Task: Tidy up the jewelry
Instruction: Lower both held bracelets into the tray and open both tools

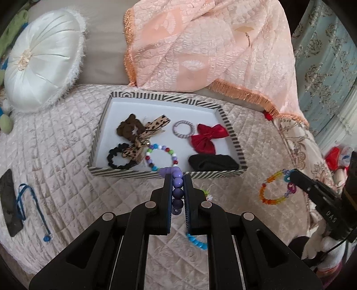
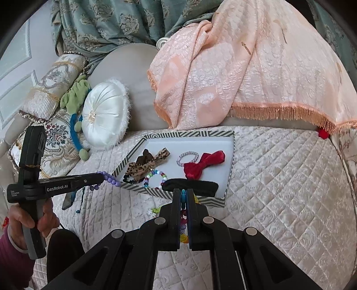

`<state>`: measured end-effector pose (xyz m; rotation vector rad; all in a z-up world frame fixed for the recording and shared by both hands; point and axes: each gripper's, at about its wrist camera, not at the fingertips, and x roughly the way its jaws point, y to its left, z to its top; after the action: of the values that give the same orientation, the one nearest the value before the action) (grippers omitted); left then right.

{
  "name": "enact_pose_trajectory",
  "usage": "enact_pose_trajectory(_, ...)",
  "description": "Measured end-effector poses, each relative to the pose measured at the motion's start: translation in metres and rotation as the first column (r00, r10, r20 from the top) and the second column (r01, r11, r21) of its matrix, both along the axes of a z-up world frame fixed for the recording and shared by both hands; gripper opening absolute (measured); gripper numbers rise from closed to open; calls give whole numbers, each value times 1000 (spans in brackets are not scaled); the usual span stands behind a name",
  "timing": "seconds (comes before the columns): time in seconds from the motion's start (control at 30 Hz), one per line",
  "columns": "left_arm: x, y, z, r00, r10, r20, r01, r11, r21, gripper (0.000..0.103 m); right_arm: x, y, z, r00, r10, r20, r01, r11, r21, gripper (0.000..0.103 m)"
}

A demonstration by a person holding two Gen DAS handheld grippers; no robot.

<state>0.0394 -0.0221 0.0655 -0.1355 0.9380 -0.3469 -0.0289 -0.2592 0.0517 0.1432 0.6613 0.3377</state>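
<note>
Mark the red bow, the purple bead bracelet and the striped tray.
red bow (image 1: pixel 208 137): left wrist view, its centre knot.
purple bead bracelet (image 1: pixel 178 186): left wrist view, beads clamped between the fingers.
striped tray (image 2: pixel 229 169): right wrist view, right wall.

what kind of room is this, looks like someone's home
Most likely a home bedroom or sitting room: a quilted cream bedspread, a round white satin cushion, and blue-green damask curtains behind.

Purple beads (image 1: pixel 177 186), striped tray (image 1: pixel 237 142) (blk/wht), red bow (image 1: pixel 208 137).

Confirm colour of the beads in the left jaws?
Purple beads, clearest in the left wrist view.
</note>
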Motion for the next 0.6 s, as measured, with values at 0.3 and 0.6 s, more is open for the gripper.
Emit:
enact_pose_trajectory(0.3, 22, -8, 7, 1000, 1, -13, -2, 1000, -20, 8, 13, 4, 11, 1000, 18, 19, -17, 1000, -4, 4)
enact_pose_trajectory(0.6, 46, -26, -3, 1000, 10, -10, -9, 999, 43, 8, 41, 13, 19, 999, 40, 22, -39, 999, -15, 4)
